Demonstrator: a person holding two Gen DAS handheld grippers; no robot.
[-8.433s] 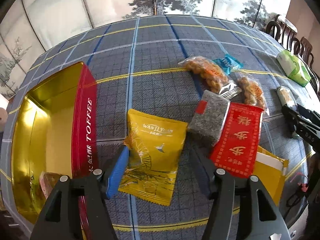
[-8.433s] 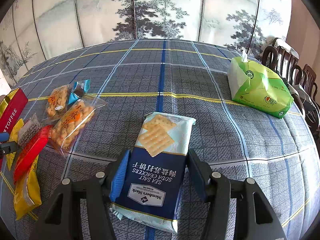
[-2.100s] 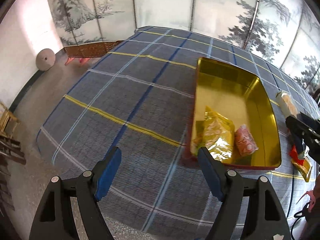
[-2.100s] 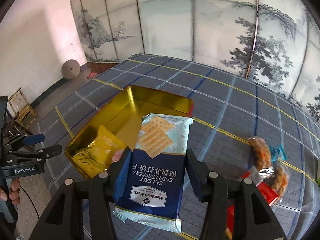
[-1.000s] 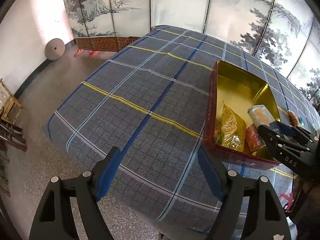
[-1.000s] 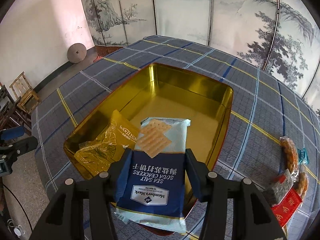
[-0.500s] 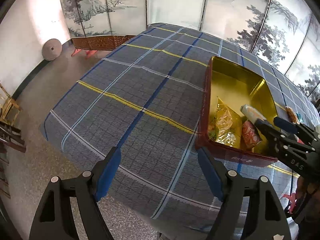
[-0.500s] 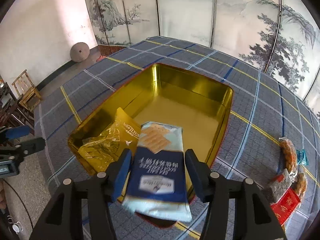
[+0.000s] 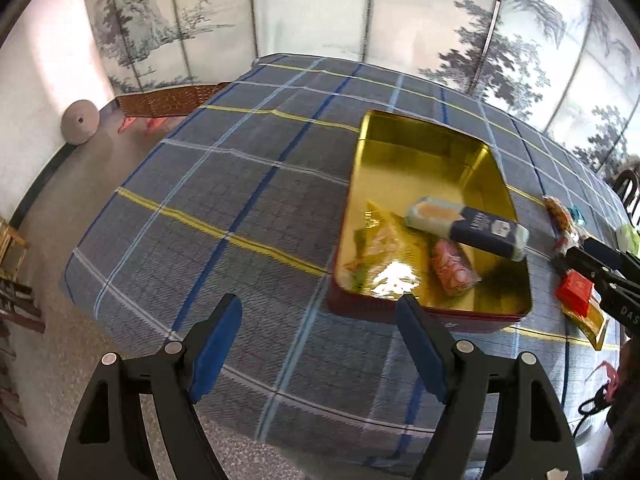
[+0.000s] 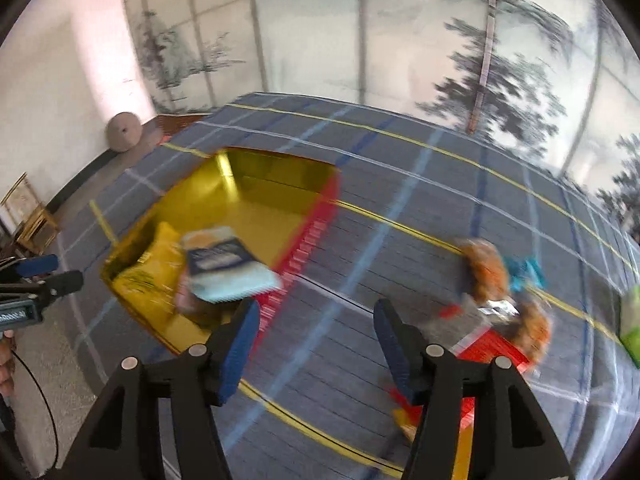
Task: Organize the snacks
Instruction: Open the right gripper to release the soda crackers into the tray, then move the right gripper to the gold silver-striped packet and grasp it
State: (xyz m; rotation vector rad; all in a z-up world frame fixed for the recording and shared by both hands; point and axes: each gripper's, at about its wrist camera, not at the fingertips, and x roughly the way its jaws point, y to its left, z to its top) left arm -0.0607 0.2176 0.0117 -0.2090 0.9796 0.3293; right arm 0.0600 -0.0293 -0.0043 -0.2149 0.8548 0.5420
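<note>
The left gripper [image 9: 320, 344] hangs with its jaws spread wide and nothing between them, over bare plaid tablecloth [image 9: 224, 208] near the table's edge. Ahead and to its right sits the gold tin [image 9: 432, 148], red-walled, its far half bare. The cracker pack [image 9: 466, 226] lies tilted across the tin's right rim, above a yellow packet [image 9: 384, 240] and a pink snack [image 9: 454, 274]. The right gripper [image 10: 316, 344] is likewise open and empty, the tin ahead to its left, loose snacks [image 10: 500, 292] ahead to its right. Painted screens [image 9: 320, 12] stand beyond the table. The pack's print is too blurred to read.
</note>
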